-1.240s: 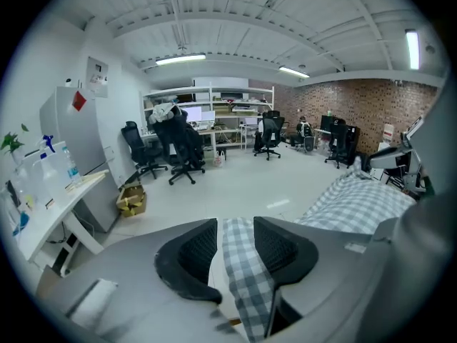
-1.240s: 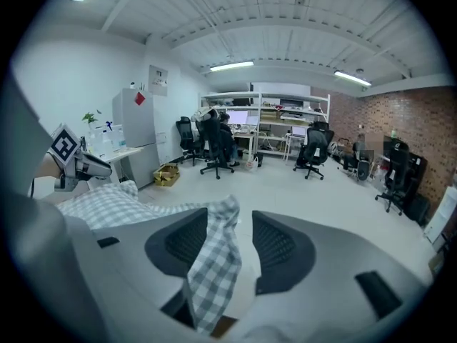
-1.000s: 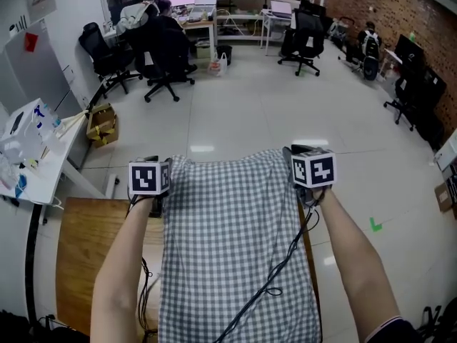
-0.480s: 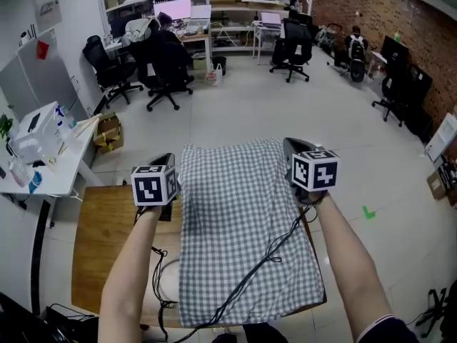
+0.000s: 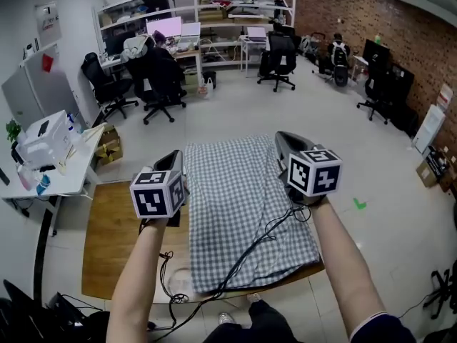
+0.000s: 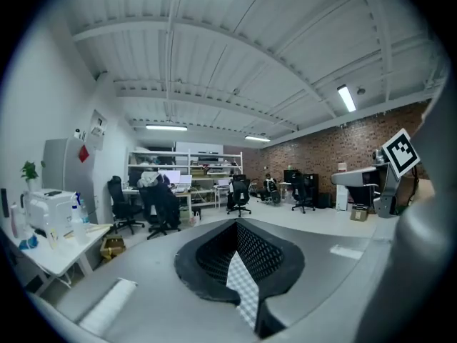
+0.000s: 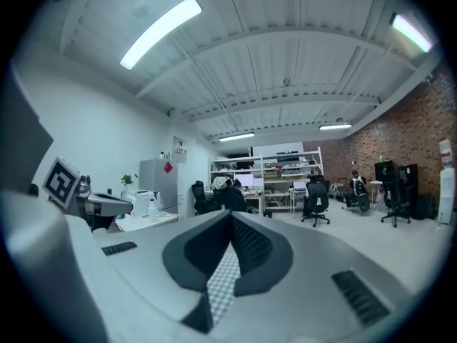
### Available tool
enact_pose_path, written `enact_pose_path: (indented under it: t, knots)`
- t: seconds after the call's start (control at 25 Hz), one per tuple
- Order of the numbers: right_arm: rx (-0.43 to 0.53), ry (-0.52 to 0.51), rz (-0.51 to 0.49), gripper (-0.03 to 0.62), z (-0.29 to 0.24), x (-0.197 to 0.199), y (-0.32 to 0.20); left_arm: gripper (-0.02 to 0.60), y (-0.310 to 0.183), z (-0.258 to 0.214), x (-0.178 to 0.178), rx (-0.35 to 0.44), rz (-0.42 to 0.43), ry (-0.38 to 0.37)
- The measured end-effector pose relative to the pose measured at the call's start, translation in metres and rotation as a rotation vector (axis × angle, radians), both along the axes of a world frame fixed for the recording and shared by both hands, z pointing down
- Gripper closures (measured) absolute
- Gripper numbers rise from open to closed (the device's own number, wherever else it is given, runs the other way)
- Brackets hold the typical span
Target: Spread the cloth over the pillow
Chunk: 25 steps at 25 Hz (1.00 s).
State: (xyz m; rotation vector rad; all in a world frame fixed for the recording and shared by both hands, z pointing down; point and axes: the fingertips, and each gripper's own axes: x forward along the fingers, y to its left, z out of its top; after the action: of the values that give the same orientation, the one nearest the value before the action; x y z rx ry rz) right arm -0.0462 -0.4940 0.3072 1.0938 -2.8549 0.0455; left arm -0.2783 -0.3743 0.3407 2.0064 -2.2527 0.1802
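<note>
The checked cloth (image 5: pixel 239 199) is lifted off the wooden table (image 5: pixel 111 234), held by its two far corners and stretched between the grippers. From there it slopes down towards the person, and its near end lies bunched on the table's front edge. No pillow can be made out under or beside it. The left gripper (image 5: pixel 176 163) has its jaws closed on the cloth's left corner; in the left gripper view a strip of checked fabric (image 6: pixel 243 286) is pinched between the dark pads. The right gripper (image 5: pixel 284 146) is likewise clamped on the right corner, and in the right gripper view a narrow band of the same fabric (image 7: pixel 223 283) runs down between its shut jaws. Both grippers are raised above the table and point roughly level towards the far end of the room, each with its marker cube facing the head camera. A black cable (image 5: pixel 265 233) trails from the right gripper across the top of the cloth and off the table's near edge, while another hangs from the left one. A white desk (image 5: pixel 63 171) crowded with small items stands to the left of the table. Farther off, black office chairs (image 5: pixel 158 77) stand near shelves (image 5: pixel 221 9), and a brick wall (image 5: pixel 385 16) runs along the right.
</note>
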Motion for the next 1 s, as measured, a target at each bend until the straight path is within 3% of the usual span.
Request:
enact_pose_path:
  t: [0.2,0.4,0.68,1.0]
  knots:
    - [0.084,-0.021,-0.006,0.586,-0.033,0.012,0.069,0.576,0.046,-0.037,0.058,0.072,0.098,-0.019]
    - [0.118,-0.025,-0.054,0.585,-0.028,0.015,0.131,0.575,0.087,-0.050,0.109,0.107,0.170,-0.029]
    - [0.098,-0.023,-0.127,0.585,0.020,0.025,0.196,0.577,0.126,-0.007,0.159,0.098,0.212,-0.010]
    - [0.009,-0.038,-0.139,0.582,0.072,0.047,0.219,0.577,0.148,0.053,0.191,0.072,0.238,0.080]
